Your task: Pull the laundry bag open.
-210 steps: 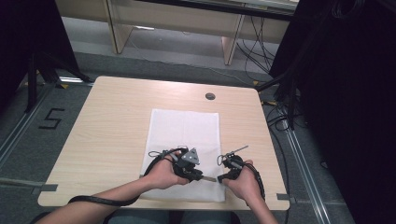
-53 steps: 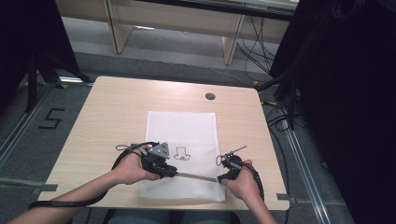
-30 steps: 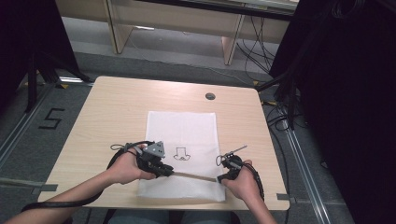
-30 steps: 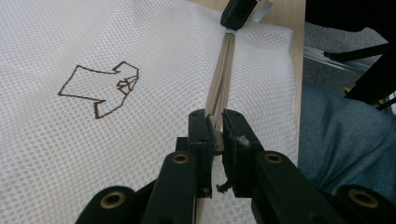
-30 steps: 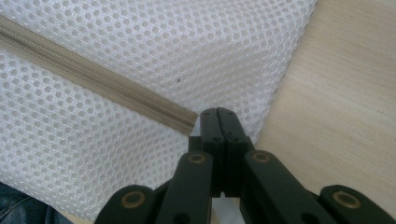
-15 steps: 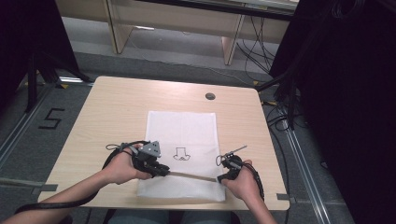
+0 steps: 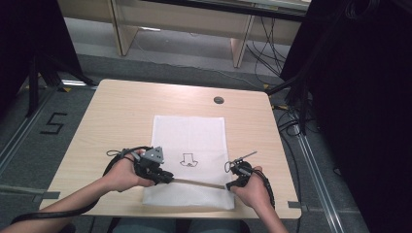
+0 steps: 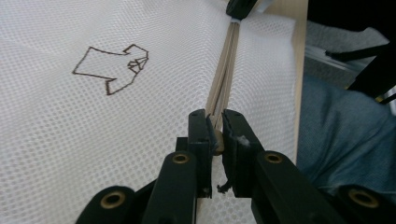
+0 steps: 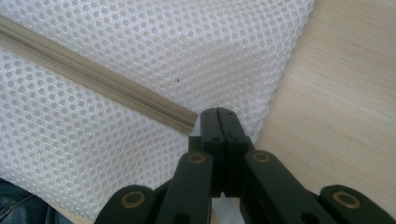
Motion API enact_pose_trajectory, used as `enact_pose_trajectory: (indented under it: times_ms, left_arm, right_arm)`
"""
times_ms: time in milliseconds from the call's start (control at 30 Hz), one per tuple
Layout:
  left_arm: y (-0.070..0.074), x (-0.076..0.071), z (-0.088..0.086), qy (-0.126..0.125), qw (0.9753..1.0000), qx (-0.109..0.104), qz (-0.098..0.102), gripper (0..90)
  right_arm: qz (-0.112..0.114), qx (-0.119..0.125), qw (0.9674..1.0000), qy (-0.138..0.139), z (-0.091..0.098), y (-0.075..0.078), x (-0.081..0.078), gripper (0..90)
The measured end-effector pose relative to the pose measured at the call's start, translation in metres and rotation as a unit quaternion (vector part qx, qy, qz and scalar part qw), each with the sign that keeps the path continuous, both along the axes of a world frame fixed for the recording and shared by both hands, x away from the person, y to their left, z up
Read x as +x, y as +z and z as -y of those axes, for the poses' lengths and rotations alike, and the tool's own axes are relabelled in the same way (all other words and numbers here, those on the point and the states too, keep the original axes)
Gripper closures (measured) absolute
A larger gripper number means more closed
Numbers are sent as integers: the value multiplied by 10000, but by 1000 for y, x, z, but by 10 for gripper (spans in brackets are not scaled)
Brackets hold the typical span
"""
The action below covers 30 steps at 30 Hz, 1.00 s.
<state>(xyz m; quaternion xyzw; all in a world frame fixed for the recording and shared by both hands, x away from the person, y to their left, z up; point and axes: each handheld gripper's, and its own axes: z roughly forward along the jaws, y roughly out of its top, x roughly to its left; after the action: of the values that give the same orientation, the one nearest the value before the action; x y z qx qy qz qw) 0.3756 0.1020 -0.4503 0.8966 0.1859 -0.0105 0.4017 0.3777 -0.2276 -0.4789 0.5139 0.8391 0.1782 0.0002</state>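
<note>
Mesh bag point(image 7: 190, 141): flat on table point(image 7: 116, 116). My left gripper point(image 8: 215, 122) pinches the zip pull point(image 8: 216, 148); right gripper point(image 9: 218, 116) clamps the bag's corner. Zip point(image 9: 93, 79) looks near-closed; pull's travel unclear.

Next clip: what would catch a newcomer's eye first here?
A white mesh laundry bag with a brown shirt outline drawn on it lies mid-table. Along its near edge runs a beige zipper, with the left gripper pinching its slider and the right gripper clamping the bag's corner.
</note>
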Motion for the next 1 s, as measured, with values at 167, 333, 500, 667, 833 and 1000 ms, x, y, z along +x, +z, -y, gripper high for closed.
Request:
enact_pose_trajectory:
  times_ms: [167, 333, 500, 667, 833, 1000]
  left_arm:
    - [0, 0, -4, 52, 10000, -11, -9, 819]
    - [-1, 0, -5, -8, 10000, 8, 15, 818]
    - [-1, 0, -8, 47, 9999, -54, -79, 819]
    - [1, -1, -10, 32, 10000, 47, 10, 818]
    - [1, -3, -14, 104, 9999, 23, -50, 819]
    - [2, -2, -19, 83, 10000, 11, -20, 819]
  right_arm:
    - [-154, 39, 9998, -125, -2, 2, -1, 900]
    - [-87, 27, 9999, -65, -1, 1, -1, 900]
    - [-24, 29, 10000, 3, 0, 0, 0, 900]
    - [-74, 23, 10000, -38, -1, 1, 0, 900]
    - [-59, 24, 10000, -41, -1, 1, -1, 900]
    - [-74, 25, 10000, -48, -1, 1, -1, 900]
